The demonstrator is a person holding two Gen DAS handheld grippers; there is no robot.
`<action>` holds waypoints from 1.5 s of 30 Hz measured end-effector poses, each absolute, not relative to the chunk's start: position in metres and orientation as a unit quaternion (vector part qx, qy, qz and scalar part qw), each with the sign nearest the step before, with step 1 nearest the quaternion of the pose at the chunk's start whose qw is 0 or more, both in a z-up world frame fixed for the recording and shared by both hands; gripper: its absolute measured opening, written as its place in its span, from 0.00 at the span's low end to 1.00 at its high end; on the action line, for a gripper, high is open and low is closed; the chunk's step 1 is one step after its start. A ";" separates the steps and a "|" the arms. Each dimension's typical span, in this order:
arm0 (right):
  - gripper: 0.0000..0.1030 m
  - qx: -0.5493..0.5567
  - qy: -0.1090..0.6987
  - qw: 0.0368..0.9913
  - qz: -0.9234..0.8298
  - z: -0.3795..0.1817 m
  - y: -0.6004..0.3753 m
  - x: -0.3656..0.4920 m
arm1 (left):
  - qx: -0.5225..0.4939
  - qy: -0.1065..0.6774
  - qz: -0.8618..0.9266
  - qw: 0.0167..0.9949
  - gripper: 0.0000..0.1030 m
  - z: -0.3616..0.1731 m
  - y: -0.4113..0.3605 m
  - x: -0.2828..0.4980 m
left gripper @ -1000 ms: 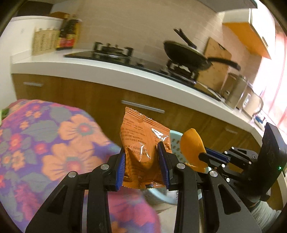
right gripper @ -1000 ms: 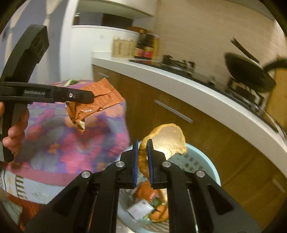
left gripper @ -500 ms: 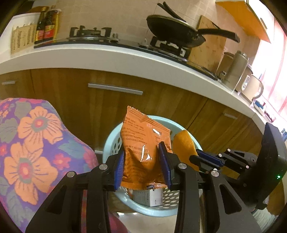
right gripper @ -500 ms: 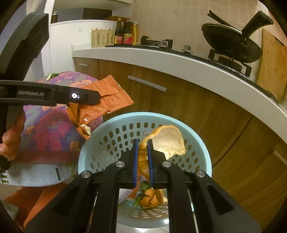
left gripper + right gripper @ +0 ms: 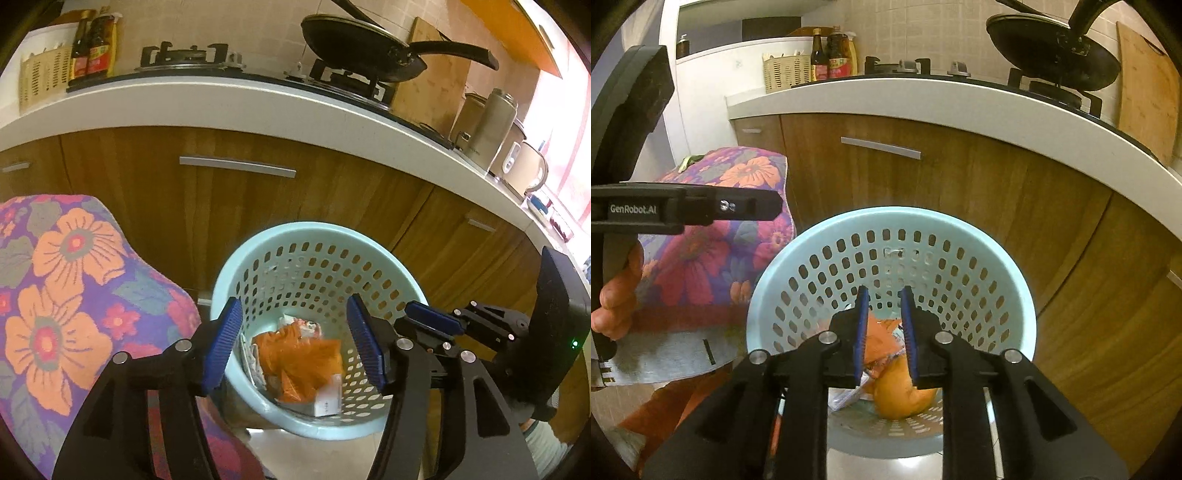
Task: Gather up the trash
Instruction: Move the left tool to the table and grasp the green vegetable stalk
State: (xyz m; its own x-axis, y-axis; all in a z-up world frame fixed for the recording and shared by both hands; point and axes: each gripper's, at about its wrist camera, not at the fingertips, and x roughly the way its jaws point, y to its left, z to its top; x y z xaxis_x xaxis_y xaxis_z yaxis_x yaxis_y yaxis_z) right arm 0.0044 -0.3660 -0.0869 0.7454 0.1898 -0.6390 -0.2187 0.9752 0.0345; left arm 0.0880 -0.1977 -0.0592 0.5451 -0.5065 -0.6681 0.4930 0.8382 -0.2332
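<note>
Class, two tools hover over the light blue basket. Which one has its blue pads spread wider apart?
The left tool: its pads stand far apart, framing the orange wrapper in the basket. The right tool shows only a narrow gap.

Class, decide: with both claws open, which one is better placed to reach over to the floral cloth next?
Probably the left claw: the floral cloth lies right beside it, while the right claw hangs over the basket, farther from the cloth.

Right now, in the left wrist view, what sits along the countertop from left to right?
Wicker basket → sauce bottles → gas burner → black frying pan → cutting board → steel canister → kettle.
</note>
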 end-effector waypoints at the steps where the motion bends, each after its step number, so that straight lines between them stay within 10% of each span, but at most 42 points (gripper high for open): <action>1: 0.22 -0.021 0.338 0.934 0.109 -0.086 -0.366 0.004 | -0.011 0.381 -0.284 0.880 0.59 -0.058 -0.195 0.086; 20: 0.55 -0.003 0.272 0.955 0.120 -0.030 -0.312 -0.002 | -0.047 0.327 -0.249 0.911 0.70 -0.019 -0.116 0.058; 45: 0.60 -0.015 0.248 0.933 0.261 -0.006 -0.043 0.099 | -0.089 0.304 -0.018 0.948 0.78 -0.010 0.174 0.123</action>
State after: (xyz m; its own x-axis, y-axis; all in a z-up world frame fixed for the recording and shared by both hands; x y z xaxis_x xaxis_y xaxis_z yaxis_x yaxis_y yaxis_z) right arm 0.0990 -0.0432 -0.0062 0.7406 0.4803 -0.4700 -0.4951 0.8629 0.1016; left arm 0.1234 0.1742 -0.0103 0.8141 -0.0889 -0.5738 -0.0196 0.9834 -0.1803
